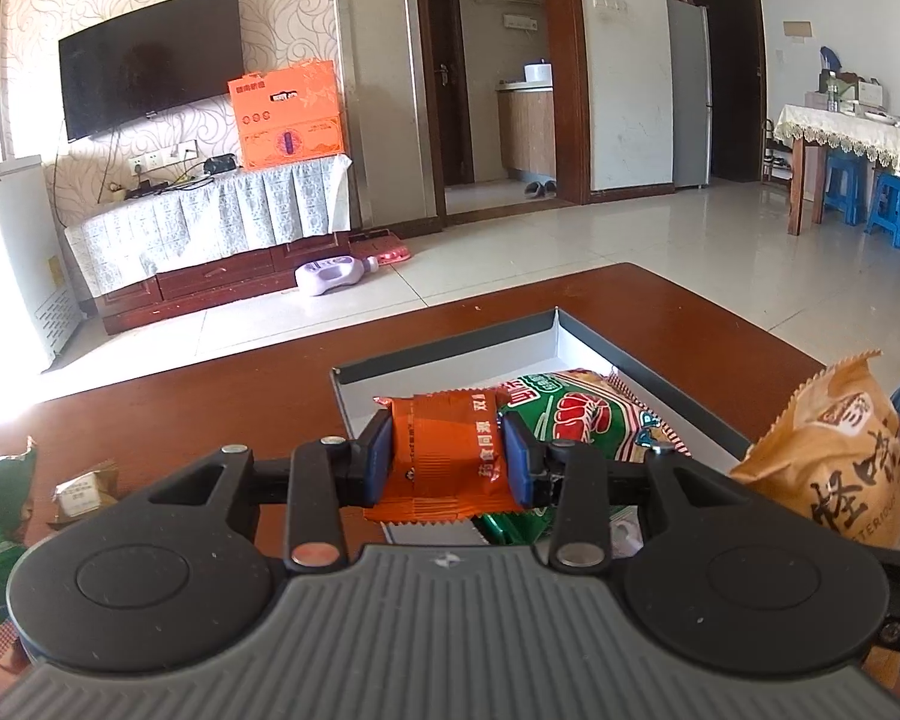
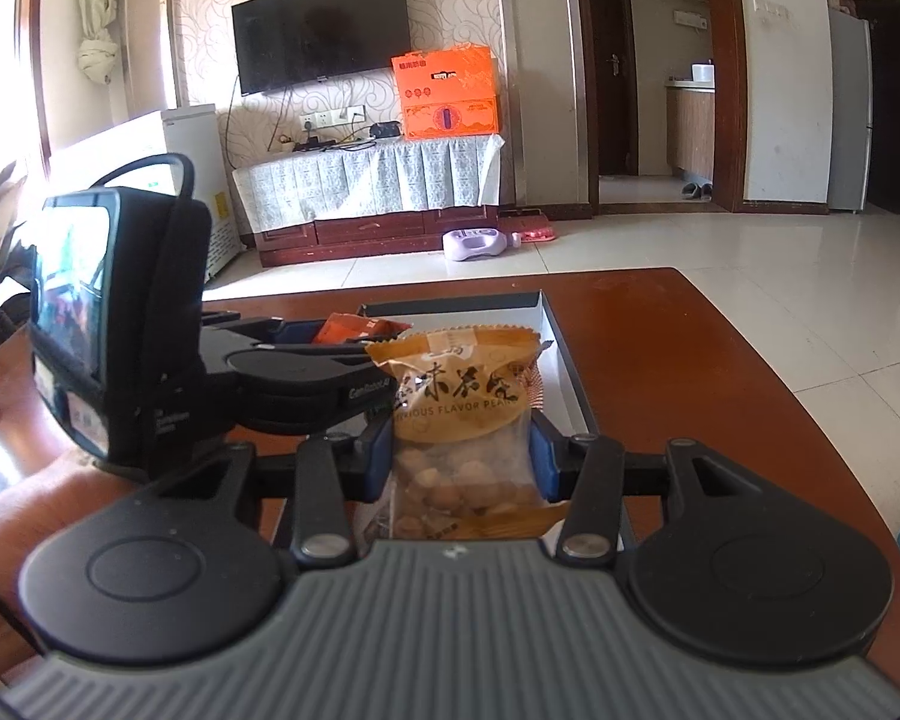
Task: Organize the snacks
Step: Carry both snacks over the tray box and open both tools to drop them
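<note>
1. Your left gripper (image 1: 447, 468) is closed on the orange packet (image 1: 444, 456), its blue pads (image 1: 380, 461) pressing the packet's two sides at mid-length. The packet hangs over the near left part of the box (image 1: 576, 339). The wrapper is slick and bowed between the pads, so a loose squeeze could let it slide out early; a release from this height could leave it on the rim or on the table (image 1: 210, 396).

2. Your right gripper (image 2: 459, 468) is closed on the peanut bag (image 2: 462, 420), holding its clear lower half with the tan top standing up above the pads. The grip sits on loose nuts, not a firm edge, so the bag may sag or twist when you tilt it.

3. The two grippers are close together over the box's near end. If you lower both at once, they may knock one another, or the peanut bag may push the orange packet aside.

4. A green packet (image 1: 588, 414) already lies in the box, right of centre. If you drop onto it, things pile up and may slide.

5. Other snacks (image 1: 84, 492) lie on the table to the near left, outside the box; a wide swing could sweep them off.
</note>
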